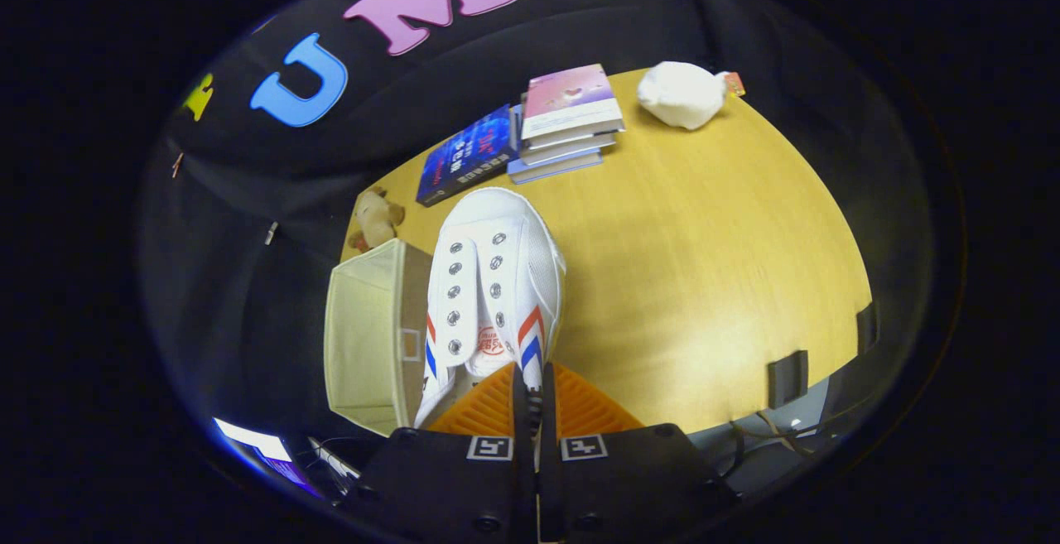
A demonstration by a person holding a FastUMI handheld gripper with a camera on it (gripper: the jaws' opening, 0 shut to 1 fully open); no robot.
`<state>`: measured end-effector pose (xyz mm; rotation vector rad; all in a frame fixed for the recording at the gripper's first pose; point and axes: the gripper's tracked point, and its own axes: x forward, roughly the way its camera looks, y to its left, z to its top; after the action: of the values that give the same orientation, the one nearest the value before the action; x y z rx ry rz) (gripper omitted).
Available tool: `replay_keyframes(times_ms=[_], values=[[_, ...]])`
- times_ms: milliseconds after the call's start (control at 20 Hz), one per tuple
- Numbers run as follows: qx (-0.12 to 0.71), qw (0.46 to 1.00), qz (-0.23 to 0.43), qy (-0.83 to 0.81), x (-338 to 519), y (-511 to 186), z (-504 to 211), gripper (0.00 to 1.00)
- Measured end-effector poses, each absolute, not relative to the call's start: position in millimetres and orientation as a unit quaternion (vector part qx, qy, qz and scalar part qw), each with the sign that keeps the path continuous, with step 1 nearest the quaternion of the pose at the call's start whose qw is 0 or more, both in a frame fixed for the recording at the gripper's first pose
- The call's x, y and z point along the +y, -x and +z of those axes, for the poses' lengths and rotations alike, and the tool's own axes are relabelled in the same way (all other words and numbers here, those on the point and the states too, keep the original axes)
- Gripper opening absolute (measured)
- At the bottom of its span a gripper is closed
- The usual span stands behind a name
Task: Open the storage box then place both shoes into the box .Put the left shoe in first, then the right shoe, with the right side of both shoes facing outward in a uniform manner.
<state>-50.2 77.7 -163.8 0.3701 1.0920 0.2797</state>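
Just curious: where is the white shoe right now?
The gripper holds the white shoe by its heel, toe pointing away, beside the open storage box.

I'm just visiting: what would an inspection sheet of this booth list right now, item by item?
Surface: yellow wooden table, bare in the middle.
Job's things: white shoe held up by its heel edge; open beige storage box beside it.
Clutter: stack of books, blue book, white bundle, small plush toy.
Grippers: gripper shut on the shoe.
Cables: some below the table's near edge.
Surroundings: black cloth wall.
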Motion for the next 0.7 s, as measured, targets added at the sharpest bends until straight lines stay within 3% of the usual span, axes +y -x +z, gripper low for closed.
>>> replay_keyframes(times_ms=[250, 700], values=[[0.5, 0.824, 0.161, -0.211, 181, 49, -153, 0.06], [0.53, 0.815, 0.139, -0.188, 256, 62, -193, 0.06]])
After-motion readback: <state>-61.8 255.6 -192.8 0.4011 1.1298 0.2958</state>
